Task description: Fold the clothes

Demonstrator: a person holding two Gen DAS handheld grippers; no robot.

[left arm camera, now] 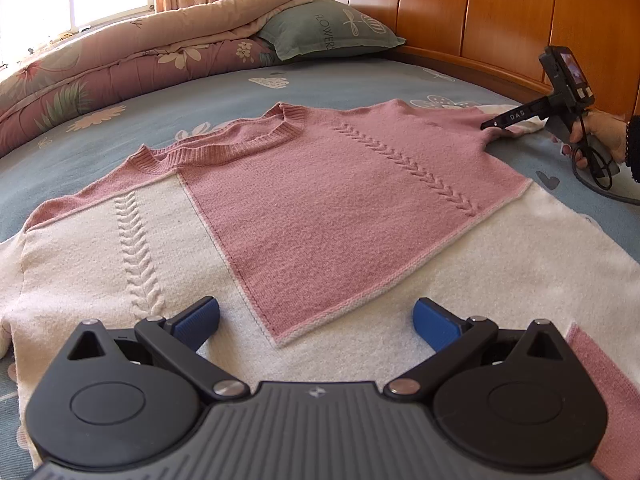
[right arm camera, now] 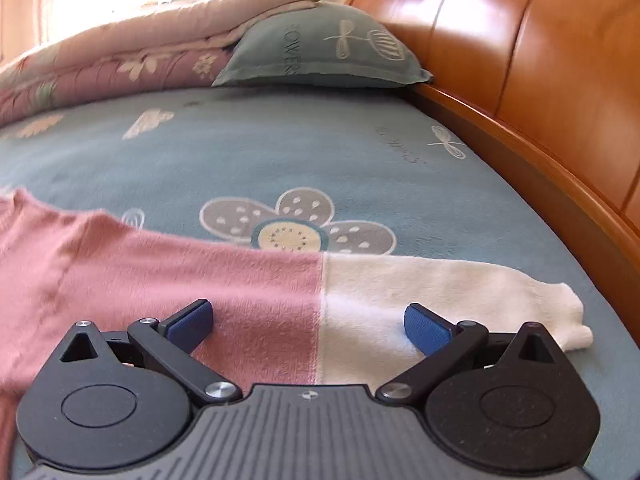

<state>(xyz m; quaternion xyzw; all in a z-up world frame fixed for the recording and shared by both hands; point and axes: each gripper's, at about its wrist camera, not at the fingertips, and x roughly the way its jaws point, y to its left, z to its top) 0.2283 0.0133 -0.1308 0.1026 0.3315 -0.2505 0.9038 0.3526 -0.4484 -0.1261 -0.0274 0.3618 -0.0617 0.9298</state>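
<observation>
Your right gripper [right arm camera: 308, 322], jaws spread, sits over the sweater's [left arm camera: 340, 200] sleeve [right arm camera: 400, 288], whose long axis runs crosswise; the left gripper [left arm camera: 316, 320], equally spread, hovers at the hem

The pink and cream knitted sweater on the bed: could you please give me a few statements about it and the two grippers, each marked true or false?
1. The pink and cream knitted sweater lies spread flat on the blue flower-print bedsheet. True.
2. The left gripper is shut on the sweater's hem. False: its jaws stand wide apart over the cloth, gripping nothing.
3. The right gripper is open, over the sleeve where pink knit meets cream. True.
4. The grey-green pillow rests on the sweater. False: it lies apart, near the wooden headboard.
5. The sleeve's cream cuff is folded across the sweater's chest. False: it stretches outward, away from the body.
</observation>
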